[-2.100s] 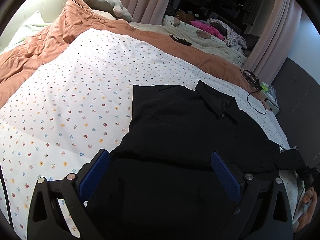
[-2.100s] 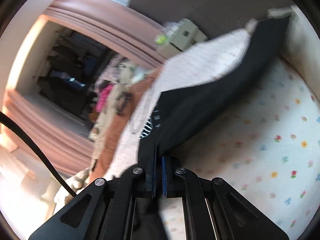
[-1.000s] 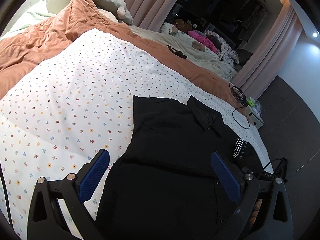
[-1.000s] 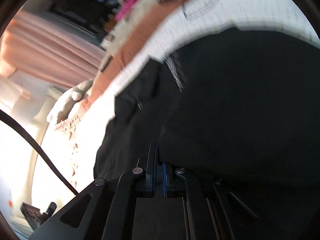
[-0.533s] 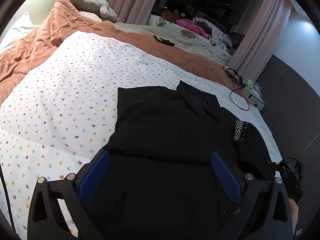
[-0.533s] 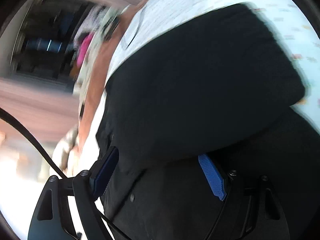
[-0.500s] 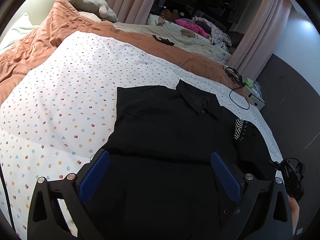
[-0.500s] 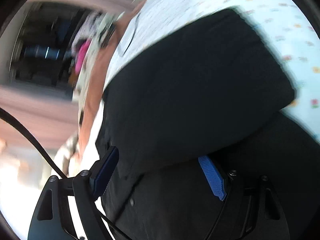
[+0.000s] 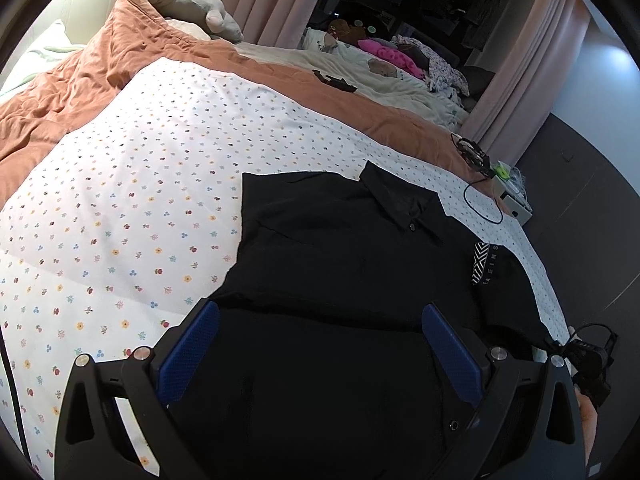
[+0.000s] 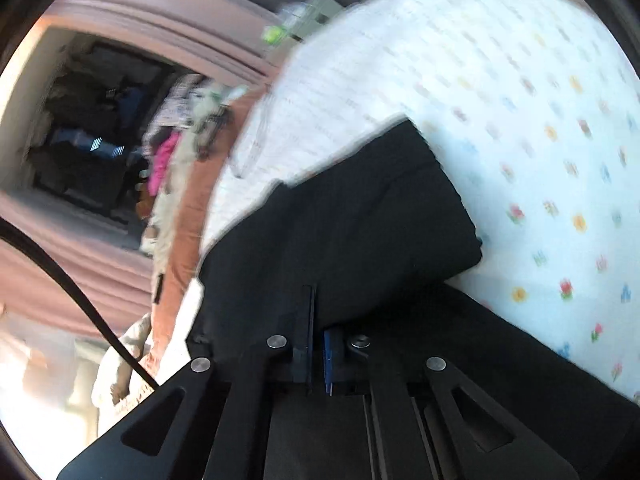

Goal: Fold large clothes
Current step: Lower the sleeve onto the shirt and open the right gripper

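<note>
Left wrist view, first: we see the black shirt [image 9: 340, 264] lying flat on the flower-print sheet [image 9: 132, 200] of the bed, collar [image 9: 400, 200] away from us, with one side already turned in over the body. The left claw [image 9: 320, 356] hovers over the lower body of the shirt, its blue pads spread wide and nothing between them. At the right edge, the right claw [image 9: 588, 360] shows only as a dark shape in a hand at the shirt's near right side.

Right wrist view, blurred: the right claw [image 10: 318, 344] has just been closing, and its pads now stand narrow, pressed together. A fold of the shirt [image 10: 340, 216] bulges just ahead of them — whether cloth is pinched between the pads we cannot tell.

As for handling, we judge the shirt light, soft and limp: it will sag and drape from any single point and slide readily over itself. We would take hold at edges — hem corners, side seams, shoulder seams — where doubled cloth gives the pads purchase, and use both claws so that a folded edge stays straight.
</note>
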`<state>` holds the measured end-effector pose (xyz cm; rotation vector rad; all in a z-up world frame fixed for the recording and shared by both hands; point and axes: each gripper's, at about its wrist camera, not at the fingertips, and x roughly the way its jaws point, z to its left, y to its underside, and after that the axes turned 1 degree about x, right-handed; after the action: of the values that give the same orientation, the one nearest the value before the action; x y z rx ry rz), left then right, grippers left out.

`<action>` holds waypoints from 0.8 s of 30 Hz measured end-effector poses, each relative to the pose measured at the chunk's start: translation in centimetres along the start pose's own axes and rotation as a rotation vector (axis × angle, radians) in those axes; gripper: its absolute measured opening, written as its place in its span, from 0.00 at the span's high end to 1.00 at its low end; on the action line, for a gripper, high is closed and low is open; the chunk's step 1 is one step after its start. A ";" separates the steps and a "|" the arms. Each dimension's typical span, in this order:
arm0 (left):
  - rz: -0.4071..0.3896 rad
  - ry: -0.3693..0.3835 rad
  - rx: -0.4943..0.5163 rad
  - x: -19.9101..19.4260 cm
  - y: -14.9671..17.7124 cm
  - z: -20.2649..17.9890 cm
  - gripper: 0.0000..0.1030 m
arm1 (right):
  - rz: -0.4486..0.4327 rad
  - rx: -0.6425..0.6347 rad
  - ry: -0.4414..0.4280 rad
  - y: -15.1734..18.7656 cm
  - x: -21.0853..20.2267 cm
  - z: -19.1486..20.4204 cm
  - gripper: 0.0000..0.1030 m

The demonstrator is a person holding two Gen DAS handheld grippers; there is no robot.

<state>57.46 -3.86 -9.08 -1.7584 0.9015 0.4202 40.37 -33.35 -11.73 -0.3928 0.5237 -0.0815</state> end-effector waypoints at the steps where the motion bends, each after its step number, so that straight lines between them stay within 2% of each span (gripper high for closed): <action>1: -0.005 0.001 -0.009 -0.3 -0.1 0.3 0.00 | -0.009 -0.031 -0.023 0.3 -0.6 0.2 1.00; 7: -0.027 0.016 -0.067 -1.3 -0.8 1.9 0.00 | -0.014 -0.258 -0.159 2.0 -1.6 5.1 1.00; 10: -0.031 0.028 -0.093 -1.7 -1.1 2.7 0.00 | 0.002 -0.356 -0.211 4.1 -3.8 5.0 1.00; 14: -0.045 0.052 -0.131 -2.5 -1.5 4.1 0.00 | 0.040 -0.484 -0.262 5.3 -3.2 6.9 1.00; 19: -0.050 0.077 -0.183 -3.2 -1.9 5.9 0.00 | 0.090 -0.608 -0.280 5.6 0.8 8.7 1.00; 22: -0.051 0.078 -0.201 -3.4 -2.0 6.6 0.00 | 0.134 -0.660 -0.291 5.5 5.0 10.4 1.00; 24: -0.049 0.084 -0.217 -3.4 -2.0 7.2 0.00 | 0.166 -0.697 -0.295 6.9 6.2 11.7 1.00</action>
<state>57.74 4.26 -8.21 -2.0059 0.8965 0.4273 51.48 -24.08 -8.00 -1.0219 0.2758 0.3257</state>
